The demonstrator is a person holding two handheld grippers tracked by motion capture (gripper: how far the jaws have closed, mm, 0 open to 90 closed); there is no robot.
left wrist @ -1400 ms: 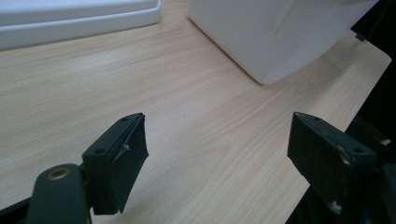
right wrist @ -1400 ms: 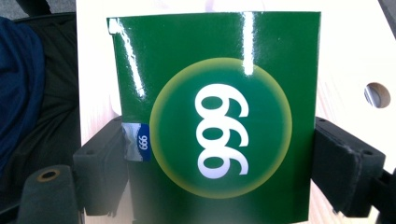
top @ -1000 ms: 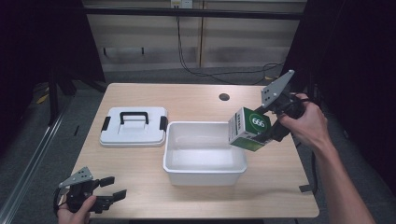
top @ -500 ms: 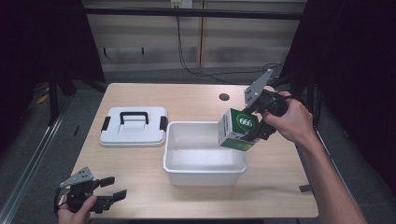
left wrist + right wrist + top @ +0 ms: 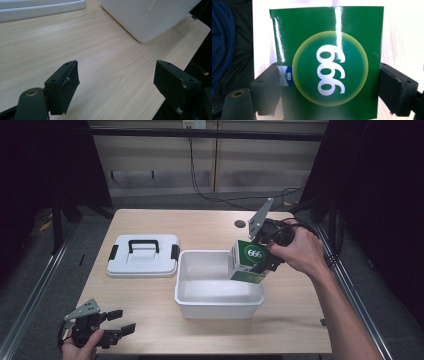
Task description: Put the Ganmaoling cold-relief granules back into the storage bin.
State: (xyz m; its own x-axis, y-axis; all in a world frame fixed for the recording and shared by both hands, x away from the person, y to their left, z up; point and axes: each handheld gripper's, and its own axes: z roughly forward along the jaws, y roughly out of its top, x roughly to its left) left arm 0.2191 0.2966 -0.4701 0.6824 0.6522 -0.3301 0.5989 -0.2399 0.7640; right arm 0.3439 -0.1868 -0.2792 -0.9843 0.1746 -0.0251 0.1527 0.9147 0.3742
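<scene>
Over the right end of the white bin (image 5: pixel 218 292), the right tongs (image 5: pixel 263 262) carry a green carton (image 5: pixel 246 261) marked 666, tilted, with its lower corner hanging above the bin's right rim. From the right gripper view the carton (image 5: pixel 328 72) sits squarely between the two black jaws, which press on its opposite sides; the grip looks firm, though how far the pads reach down the sides is hard to judge because the box hides them. The step in hand appears to be putting the carton into the bin, and it is close to the drop: carried, over the opening, not yet inside. Next the hand likely needs to shift a little toward the bin's middle and sink below the rim before the jaws part, so the box does not catch the wall or tip out. At the near left corner of the worktop (image 5: pixel 150 225) the left tongs (image 5: pixel 121 329) rest spread wide and empty, well apart from the white lid (image 5: pixel 142 256) lying beside the bin.
</scene>
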